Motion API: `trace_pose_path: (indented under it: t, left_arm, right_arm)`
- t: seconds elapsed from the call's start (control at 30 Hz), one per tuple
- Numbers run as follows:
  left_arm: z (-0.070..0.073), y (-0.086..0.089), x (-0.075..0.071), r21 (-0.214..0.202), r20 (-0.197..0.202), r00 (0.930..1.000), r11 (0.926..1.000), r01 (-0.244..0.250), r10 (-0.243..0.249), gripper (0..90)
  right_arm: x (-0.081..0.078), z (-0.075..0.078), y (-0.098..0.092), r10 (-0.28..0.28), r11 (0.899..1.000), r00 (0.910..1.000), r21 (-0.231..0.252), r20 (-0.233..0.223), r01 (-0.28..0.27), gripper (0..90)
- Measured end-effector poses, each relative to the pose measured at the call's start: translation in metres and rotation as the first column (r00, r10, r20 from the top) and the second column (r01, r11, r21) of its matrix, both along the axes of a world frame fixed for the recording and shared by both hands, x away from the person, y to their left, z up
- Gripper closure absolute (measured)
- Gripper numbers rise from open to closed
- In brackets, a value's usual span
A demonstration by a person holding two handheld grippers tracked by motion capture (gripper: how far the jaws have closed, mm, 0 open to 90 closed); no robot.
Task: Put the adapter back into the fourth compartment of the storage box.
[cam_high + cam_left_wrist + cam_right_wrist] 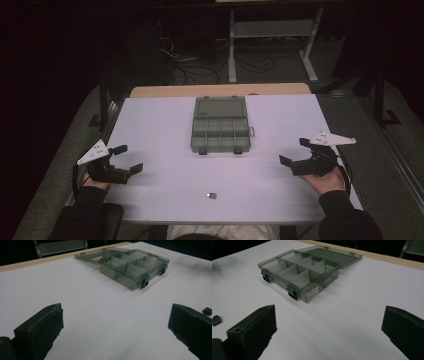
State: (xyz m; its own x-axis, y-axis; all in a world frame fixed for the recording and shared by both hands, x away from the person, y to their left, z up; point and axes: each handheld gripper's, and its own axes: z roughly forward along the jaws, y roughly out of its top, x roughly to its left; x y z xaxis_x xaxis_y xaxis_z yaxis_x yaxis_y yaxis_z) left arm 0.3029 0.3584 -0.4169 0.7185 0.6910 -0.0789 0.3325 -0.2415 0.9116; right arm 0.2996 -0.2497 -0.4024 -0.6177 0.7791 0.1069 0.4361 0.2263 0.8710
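The left gripper point(128, 159) sits at the near left of the white table point(165, 130), held in the person's left hand point(95, 179), with its two black jaws spread wide apart and nothing between them. Its grey three-cornered plate point(93, 152) tops it. In the left gripper view the jaws rise at either side of the frame with bare table surface between them.

The right gripper point(295, 152) mirrors it at the near right of the table, held in the right hand point(326, 181), jaws likewise wide apart and empty, its own grey plate point(332, 138) pointing right. In the right gripper view bare table again lies between the jaws.

Between the two grippers, nearer the person's edge of the table, lies a small dark object point(212, 195), well apart from both; too small to identify. It shows at the right edge of the left gripper view point(207, 311) and at the left edge of the right gripper view point(216, 320).

Farther off, in the middle of the table, rests a translucent grey compartment box point(220, 132), its lid point(220, 107) swung open and lying flat on the far side. Dividers split the box into several compartments, which look empty. Two dark latches point(202, 150) sit on its near wall. The box also shows in both gripper views point(132, 267) point(299, 272).

Beyond the white surface a strip of wooden tabletop edge point(220, 90) shows, and behind it a dark floor with cables point(190, 65) and a metal shelf frame point(272, 30).
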Motion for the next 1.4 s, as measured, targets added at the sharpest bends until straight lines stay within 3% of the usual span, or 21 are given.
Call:
trace_pose_path:
  t: [1.0, 1.2, 1.4]
  left_arm:
    - [0.0, 0.0, 0.0, 0.007, 0.0, 1.0, 1.0, 0.004, -0.004, 0.0]
    - [0.0, 0.0, 0.0, 0.005, 0.0, 1.0, 1.0, 0.0, 0.0, 0.0]
    - [0.0, 0.0, 0.0, 0.009, -0.003, 1.0, 0.9999, -0.007, 0.007, 0.0]
  right_arm:
    - [-0.002, 0.004, 0.003, 0.032, 0.999, 0.9994, -0.005, 0.014, -0.032, 0.0]
    - [-0.002, 0.008, 0.007, 0.055, 0.998, 0.9983, 0.005, 0.017, -0.055, 0.0]
    - [0.001, 0.016, 0.019, 0.11, 0.994, 0.994, -0.025, 0.006, -0.109, 0.0]
